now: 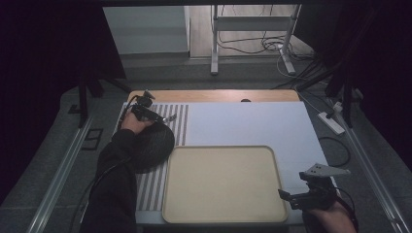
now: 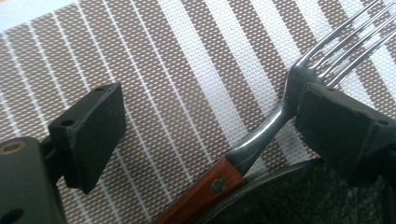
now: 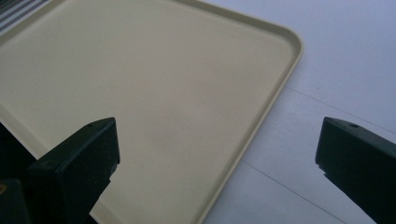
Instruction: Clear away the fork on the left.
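Observation:
A fork (image 2: 261,135) with a wooden handle lies on the striped placemat (image 2: 187,70), its handle resting over the rim of a dark plate (image 2: 280,196). My left gripper (image 2: 210,114) is open, and the fork's neck runs close beside the right jaw with a wide gap to the other jaw. In the high view the left gripper (image 1: 158,116) sits at the far left over the placemat (image 1: 180,121), just beyond the dark plate (image 1: 153,143). My right gripper (image 1: 286,196) is open at the front right, hovering by the corner of the empty cream tray (image 1: 223,184) (image 3: 140,70) with nothing between its jaws (image 3: 219,140).
A white cover (image 1: 243,121) spreads over the table behind and to the right of the tray. The wooden table edge (image 1: 214,95) runs along the far side. A stand with cables (image 1: 252,43) is on the floor beyond.

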`<state>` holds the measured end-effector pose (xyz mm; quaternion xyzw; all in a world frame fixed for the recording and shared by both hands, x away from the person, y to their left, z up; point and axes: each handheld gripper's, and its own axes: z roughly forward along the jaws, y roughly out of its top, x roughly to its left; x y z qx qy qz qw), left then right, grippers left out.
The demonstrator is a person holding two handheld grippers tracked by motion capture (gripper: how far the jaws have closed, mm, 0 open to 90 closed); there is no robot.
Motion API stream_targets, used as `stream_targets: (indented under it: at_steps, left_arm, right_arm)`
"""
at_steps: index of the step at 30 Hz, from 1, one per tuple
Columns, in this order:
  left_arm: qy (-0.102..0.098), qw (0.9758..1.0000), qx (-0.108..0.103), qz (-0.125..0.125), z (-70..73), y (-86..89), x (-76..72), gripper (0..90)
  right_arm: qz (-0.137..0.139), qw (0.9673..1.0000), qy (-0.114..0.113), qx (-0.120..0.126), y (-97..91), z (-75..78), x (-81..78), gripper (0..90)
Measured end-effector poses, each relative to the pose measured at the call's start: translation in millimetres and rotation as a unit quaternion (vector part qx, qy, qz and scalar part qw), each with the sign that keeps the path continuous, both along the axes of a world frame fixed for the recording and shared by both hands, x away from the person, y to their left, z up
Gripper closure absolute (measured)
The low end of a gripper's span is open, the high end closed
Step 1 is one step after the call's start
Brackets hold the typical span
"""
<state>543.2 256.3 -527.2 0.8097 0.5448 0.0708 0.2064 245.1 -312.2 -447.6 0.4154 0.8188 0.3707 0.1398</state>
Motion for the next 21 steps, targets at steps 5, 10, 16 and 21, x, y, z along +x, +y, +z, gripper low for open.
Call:
stream_targets:
  at_steps: [5,10,16,21]
  left_arm:
    - [-0.002,1.0,0.0,0.009,0.3,7.5,1.0,10.1]
    - [-0.004,0.9997,0.011,0.023,0.7,18.7,-0.3,15.7]
    - [-0.016,0.9995,0.019,0.021,2.2,28.5,-4.7,30.7]
    - [-0.015,0.9996,0.023,0.006,4.7,32.1,-7.5,44.6]
  right_arm:
    - [0.002,1.0,-0.002,0.001,-0.3,0.0,-0.3,0.3]
    - [0.002,1.0,-0.002,0.001,-0.3,0.0,-0.3,0.3]
    - [0.002,1.0,-0.001,0.0,-0.1,0.0,-0.3,0.3]
    - [0.002,1.0,-0.001,0.0,-0.1,0.0,-0.3,0.3]
